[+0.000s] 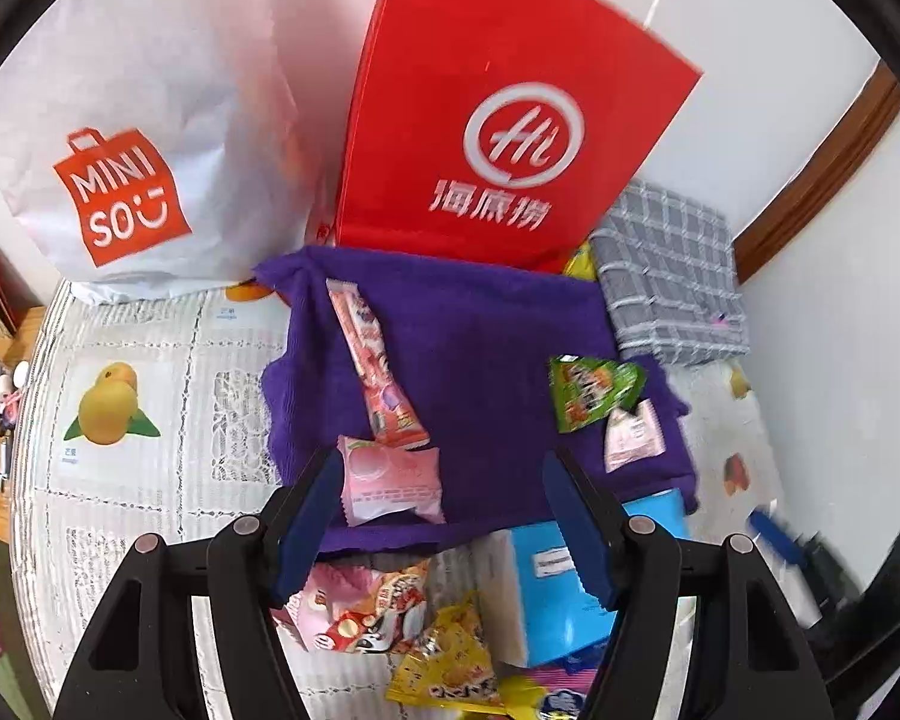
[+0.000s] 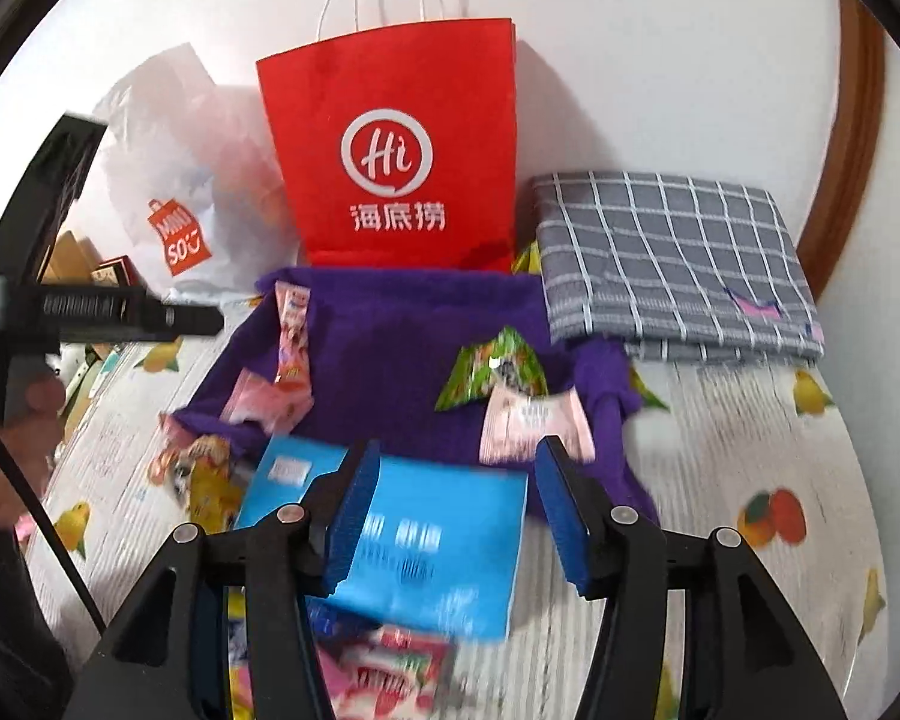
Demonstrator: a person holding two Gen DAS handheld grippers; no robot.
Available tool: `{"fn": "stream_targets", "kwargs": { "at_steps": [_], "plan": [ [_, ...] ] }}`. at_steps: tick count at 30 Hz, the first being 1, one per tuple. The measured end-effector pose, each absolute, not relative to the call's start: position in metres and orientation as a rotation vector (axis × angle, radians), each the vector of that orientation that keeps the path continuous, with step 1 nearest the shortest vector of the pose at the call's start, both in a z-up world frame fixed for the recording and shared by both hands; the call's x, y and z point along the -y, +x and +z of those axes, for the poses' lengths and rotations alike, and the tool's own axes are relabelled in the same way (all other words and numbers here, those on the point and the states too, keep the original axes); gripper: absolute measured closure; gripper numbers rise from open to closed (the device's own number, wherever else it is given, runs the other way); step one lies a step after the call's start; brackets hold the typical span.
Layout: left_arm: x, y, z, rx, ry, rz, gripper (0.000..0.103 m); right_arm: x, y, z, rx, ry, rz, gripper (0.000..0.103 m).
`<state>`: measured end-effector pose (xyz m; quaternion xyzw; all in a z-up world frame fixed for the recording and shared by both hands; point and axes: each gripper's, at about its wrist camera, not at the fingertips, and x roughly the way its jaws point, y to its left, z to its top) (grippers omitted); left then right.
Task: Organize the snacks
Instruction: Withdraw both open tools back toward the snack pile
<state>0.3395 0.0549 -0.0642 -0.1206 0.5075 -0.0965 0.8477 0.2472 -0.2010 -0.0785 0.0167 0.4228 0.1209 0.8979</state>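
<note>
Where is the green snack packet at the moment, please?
The green snack packet lies on the right part of the purple towel, touching a small pink-and-white packet just in front, below the red paper bag.

Looks like someone's home: a desk under a lace-and-fruit-print tablecloth [image 1: 150,324] pushed against a white wall with wooden trim [image 1: 822,174], shopping bags from Miniso [image 1: 132,120] and Haidilao [image 2: 396,144], folded household towels [image 2: 672,264].
</note>
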Motion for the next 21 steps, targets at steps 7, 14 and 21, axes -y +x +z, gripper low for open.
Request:
{"fn": "stream_targets", "kwargs": {
  "at_steps": [7,14,21],
  "plan": [
    [-0.054,0.318,-0.037,-1.008,-0.247,-0.232,0.036,0.211,0.211,-0.093,-0.946,0.127,0.275,0.049],
    [-0.055,0.284,-0.038,-0.990,-0.233,-0.234,0.036,0.208,0.185,-0.113,-0.997,0.143,0.285,0.048],
    [-0.081,0.249,-0.064,-1.038,-0.226,-0.159,0.036,0.199,0.178,-0.139,-1.053,0.104,0.283,0.048]
  ]
}}
